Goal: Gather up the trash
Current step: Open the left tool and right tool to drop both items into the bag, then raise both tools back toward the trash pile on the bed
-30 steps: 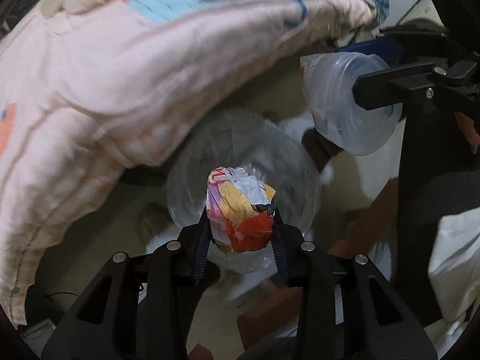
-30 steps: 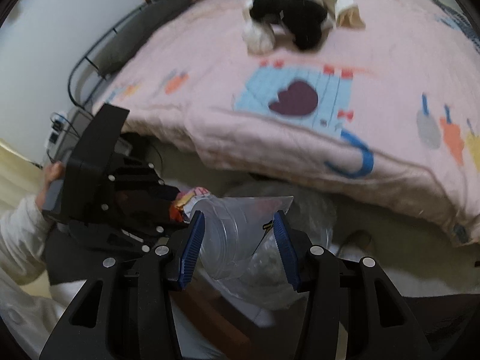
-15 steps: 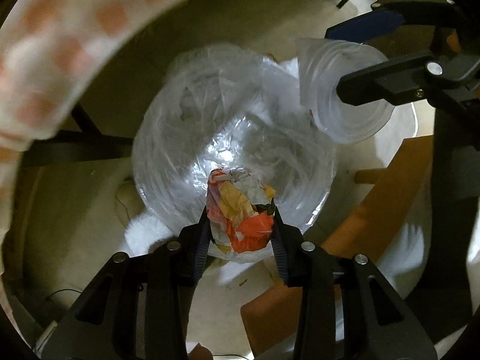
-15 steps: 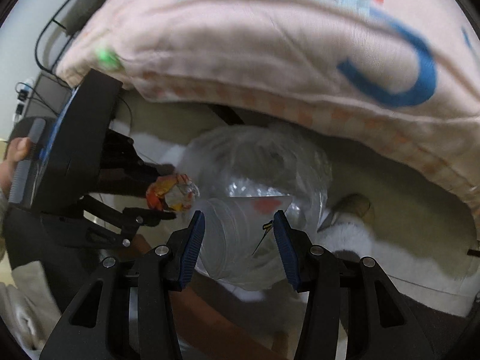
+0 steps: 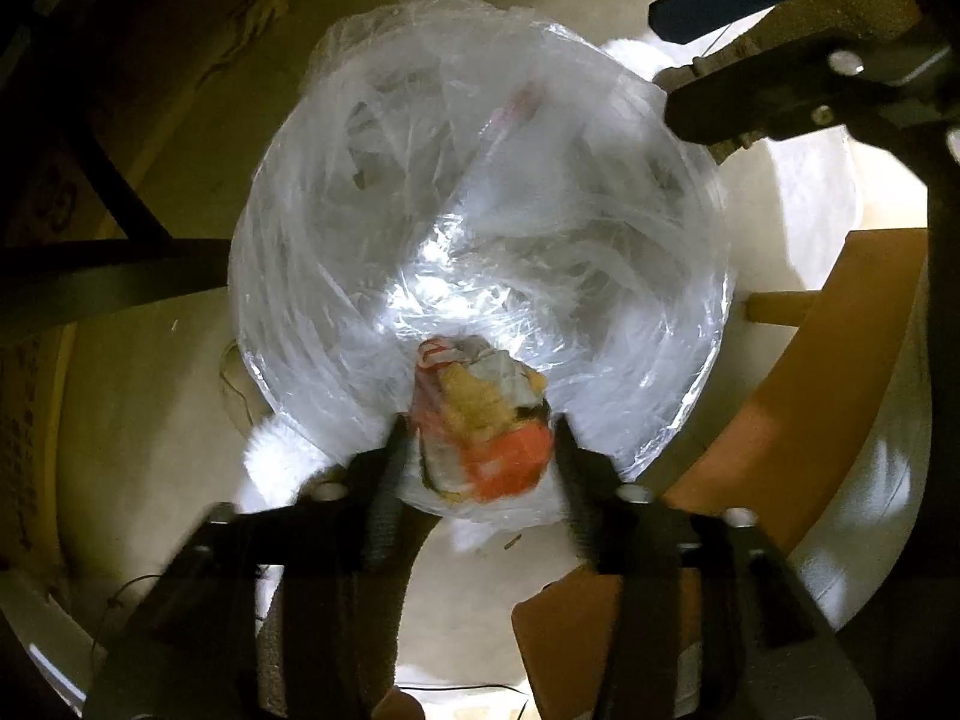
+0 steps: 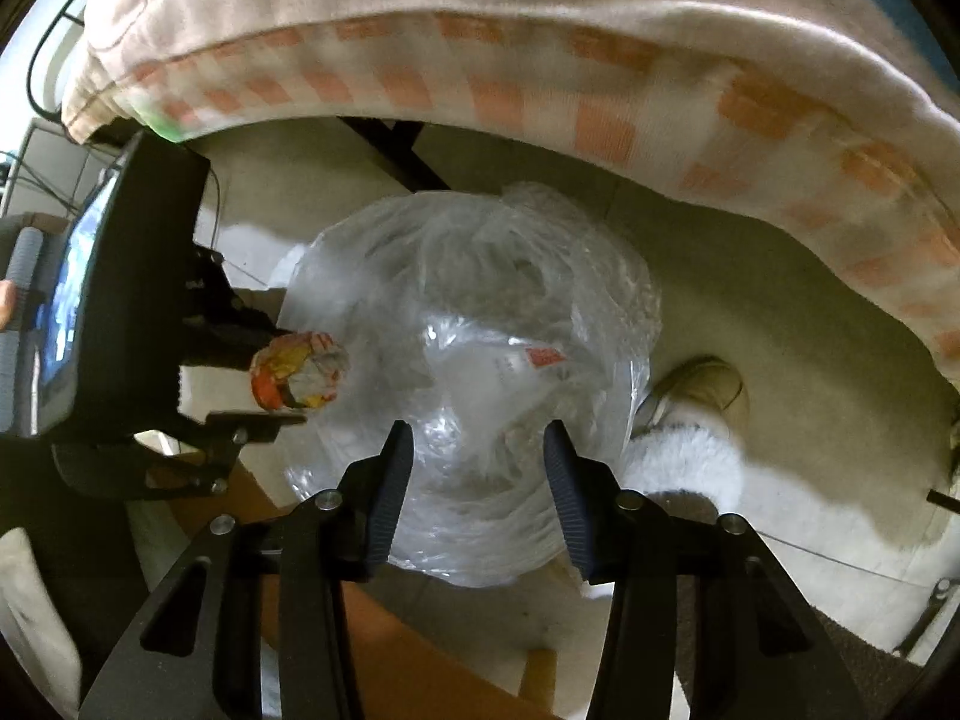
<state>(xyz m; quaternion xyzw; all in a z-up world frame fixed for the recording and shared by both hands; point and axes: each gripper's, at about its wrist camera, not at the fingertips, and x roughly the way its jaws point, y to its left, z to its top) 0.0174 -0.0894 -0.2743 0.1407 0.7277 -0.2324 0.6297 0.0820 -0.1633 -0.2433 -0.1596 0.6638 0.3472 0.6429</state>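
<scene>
Left hand-held gripper (image 5: 480,450) is right over the near rim of the bin, and its jaws are opening as we speak: the crumpled wrapper (image 5: 483,426), a wad of orange, yellow and white, sits between the pads, with a sliver of daylight showing on each side. So that's a release in progress, not a firm grip any more. From the right wrist view the same wrapper (image 6: 298,370) hangs just at the left edge of the bin's mouth, barely inside the rim.

Right hand-held gripper (image 6: 477,480) hovers over the near side of the bin too, jaws apart and nothing between them. A clear plastic piece with a small red label (image 6: 516,366) is lying down inside the liner, already in the bin.

Beyond both, the bin with its clear plastic liner (image 5: 372,138) stands on the floor (image 6: 780,300), a white fluffy rug (image 6: 684,462) just beside it, and the pink blanket (image 6: 480,30) of the bed overhangs at the far side.

Step in hand, by my reading: dropping trash into the bin. Next move calls for letting the wrapper fall clear of the pads and inside the rim, since it sits close to the edge, then lifting both grippers away to look for more trash.
</scene>
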